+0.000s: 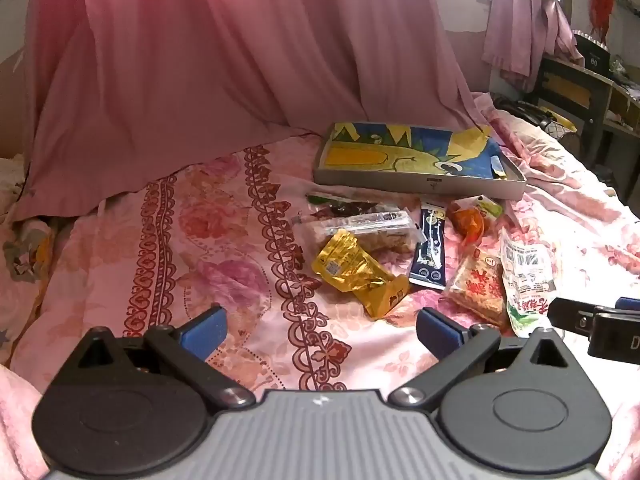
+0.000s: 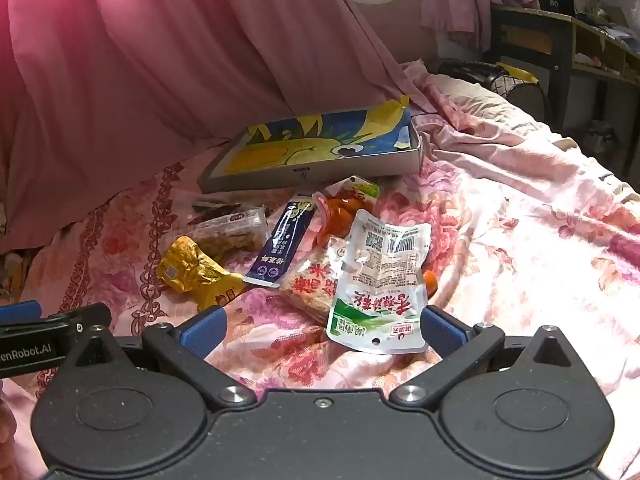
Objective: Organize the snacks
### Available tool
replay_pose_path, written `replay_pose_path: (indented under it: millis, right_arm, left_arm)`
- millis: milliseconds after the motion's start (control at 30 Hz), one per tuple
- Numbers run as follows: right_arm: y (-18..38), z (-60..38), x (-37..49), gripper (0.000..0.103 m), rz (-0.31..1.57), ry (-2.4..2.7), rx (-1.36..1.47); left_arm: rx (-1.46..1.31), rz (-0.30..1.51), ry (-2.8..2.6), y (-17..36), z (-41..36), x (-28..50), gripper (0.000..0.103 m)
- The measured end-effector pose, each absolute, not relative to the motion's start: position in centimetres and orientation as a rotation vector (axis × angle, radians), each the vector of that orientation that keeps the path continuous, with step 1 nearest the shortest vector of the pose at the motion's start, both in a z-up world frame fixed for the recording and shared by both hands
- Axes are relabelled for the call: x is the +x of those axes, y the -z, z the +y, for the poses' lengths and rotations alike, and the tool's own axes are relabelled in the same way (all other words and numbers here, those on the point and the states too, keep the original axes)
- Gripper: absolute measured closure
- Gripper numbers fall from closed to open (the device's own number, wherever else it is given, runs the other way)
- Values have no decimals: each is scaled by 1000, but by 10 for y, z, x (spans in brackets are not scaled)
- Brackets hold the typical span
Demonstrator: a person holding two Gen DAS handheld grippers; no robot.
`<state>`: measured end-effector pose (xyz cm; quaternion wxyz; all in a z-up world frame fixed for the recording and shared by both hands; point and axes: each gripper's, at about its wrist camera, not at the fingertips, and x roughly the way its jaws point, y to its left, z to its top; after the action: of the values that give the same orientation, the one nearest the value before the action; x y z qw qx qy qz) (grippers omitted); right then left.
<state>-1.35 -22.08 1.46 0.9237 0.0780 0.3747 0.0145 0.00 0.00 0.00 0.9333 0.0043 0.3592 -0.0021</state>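
No snack has yet been picked up. The packets lie heaped on the floral bedspread (image 1: 200, 240) at the middle of both views, just below the shallow box (image 1: 420, 178). The left gripper (image 1: 320, 332) is held with jaws spread and empty, and so is the right gripper (image 2: 322, 330), the white packet (image 2: 380, 280) lying just beyond it. A closing on one packet and a carry to the box is probably called for next.
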Motion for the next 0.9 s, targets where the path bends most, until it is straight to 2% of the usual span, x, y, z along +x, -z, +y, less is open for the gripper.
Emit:
replay_pose_path:
  millis: [900]
  right_arm:
    - [-11, -221, -10, 1, 787, -30, 167]
  left_arm:
    - [1, 746, 4, 0, 0, 0, 0]
